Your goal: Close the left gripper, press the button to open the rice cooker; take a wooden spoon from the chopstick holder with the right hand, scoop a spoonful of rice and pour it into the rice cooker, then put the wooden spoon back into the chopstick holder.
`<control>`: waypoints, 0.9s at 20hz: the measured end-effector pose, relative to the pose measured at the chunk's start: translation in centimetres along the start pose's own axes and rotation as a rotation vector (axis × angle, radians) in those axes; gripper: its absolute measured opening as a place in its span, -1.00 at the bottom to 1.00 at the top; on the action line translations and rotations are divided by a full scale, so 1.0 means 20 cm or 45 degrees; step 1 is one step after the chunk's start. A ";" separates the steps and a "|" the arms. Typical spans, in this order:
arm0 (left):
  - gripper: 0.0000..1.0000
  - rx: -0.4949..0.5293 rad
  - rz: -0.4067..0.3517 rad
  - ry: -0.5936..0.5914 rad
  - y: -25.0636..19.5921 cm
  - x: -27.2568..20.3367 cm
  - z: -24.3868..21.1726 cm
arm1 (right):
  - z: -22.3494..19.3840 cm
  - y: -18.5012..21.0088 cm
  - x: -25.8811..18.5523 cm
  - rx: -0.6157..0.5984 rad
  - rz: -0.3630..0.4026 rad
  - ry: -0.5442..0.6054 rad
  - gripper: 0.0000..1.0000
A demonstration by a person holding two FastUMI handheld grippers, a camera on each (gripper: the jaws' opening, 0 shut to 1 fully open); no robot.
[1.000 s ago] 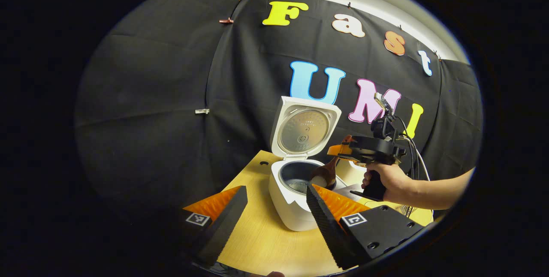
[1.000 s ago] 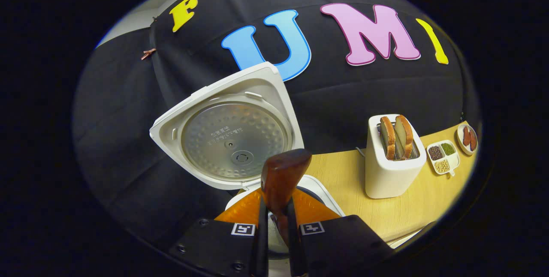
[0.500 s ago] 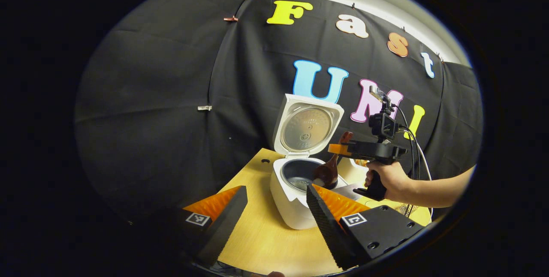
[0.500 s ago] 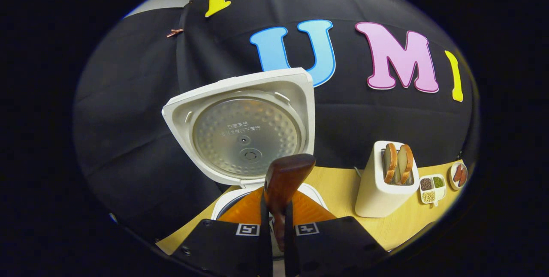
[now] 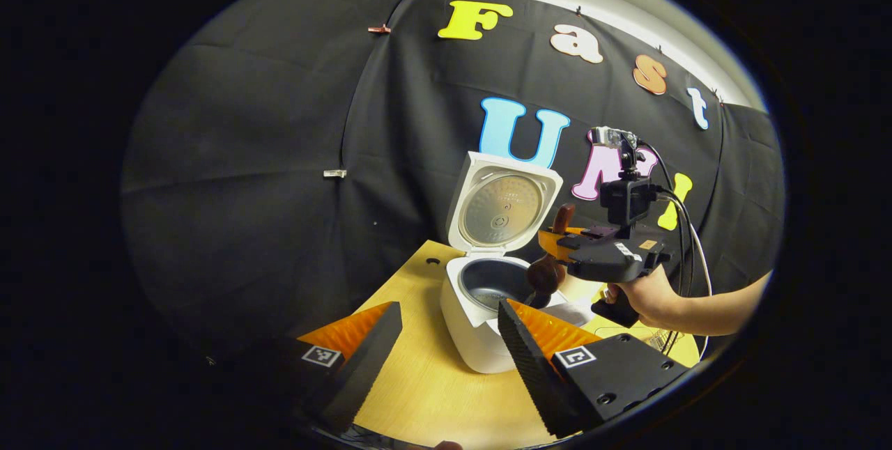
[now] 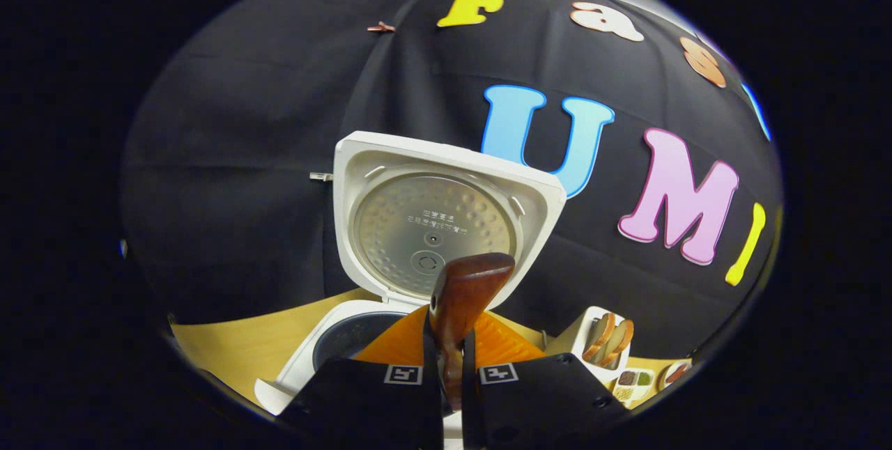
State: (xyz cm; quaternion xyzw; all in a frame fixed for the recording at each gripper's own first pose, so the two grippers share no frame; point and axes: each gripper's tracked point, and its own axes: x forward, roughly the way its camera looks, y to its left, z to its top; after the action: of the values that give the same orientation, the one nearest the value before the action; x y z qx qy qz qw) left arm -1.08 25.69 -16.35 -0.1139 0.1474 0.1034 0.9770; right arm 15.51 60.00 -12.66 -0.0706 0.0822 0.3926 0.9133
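Note:
A white rice cooker [image 5: 481, 328] stands on the wooden table with its lid [image 5: 504, 205] raised and its dark pot showing. My left gripper [image 5: 446, 328] hangs open in front of it with nothing between its fingers. Farther off a hand holds my right gripper [image 5: 550, 244] above the cooker's right rim, shut on a brown wooden spoon [image 5: 547, 272] whose bowl hangs down over the pot's edge. In the right gripper view my right gripper [image 6: 446, 338] clamps the spoon's handle [image 6: 463, 290], which sticks up before the open lid [image 6: 435, 220] and the cooker [image 6: 334, 338].
The wooden table [image 5: 425, 380] runs under the cooker. A white toaster [image 6: 592, 345] with bread slices stands to the right, beside a small divided dish of grains [image 6: 631, 384]. Black cloth closes the back and the left.
My right gripper has lifted and swung, raising the spoon from inside the pot to its right rim. Its view has turned left. The left gripper has barely moved.

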 end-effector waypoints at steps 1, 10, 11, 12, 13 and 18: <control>0.92 0.002 -0.002 0.001 0.00 0.00 0.00 | 0.01 0.01 -0.01 -0.040 0.006 -0.011 -0.70; 0.92 0.003 -0.012 0.002 -0.04 0.00 0.00 | 0.04 0.00 -0.04 -0.018 0.040 -0.028 -0.70; 0.92 0.004 -0.012 0.003 -0.04 -0.01 0.00 | 0.04 0.00 -0.03 0.070 0.050 -0.014 -0.70; 0.92 0.006 -0.010 0.004 -0.04 -0.01 -0.01 | 0.04 0.00 -0.02 0.173 0.058 0.008 -0.71; 0.92 0.008 -0.007 0.004 -0.04 -0.02 -0.01 | 0.05 -0.01 -0.02 0.289 0.060 0.023 -0.70; 0.92 0.020 0.002 -0.003 -0.06 -0.06 0.00 | 0.15 -0.13 -0.07 0.843 0.060 0.063 -0.70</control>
State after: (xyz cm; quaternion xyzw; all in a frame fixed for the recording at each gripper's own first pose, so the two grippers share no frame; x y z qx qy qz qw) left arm -1.87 24.30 -15.79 -0.1059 0.1474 0.1032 0.9780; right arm 16.65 57.82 -9.20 0.2225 0.2290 0.3639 0.8750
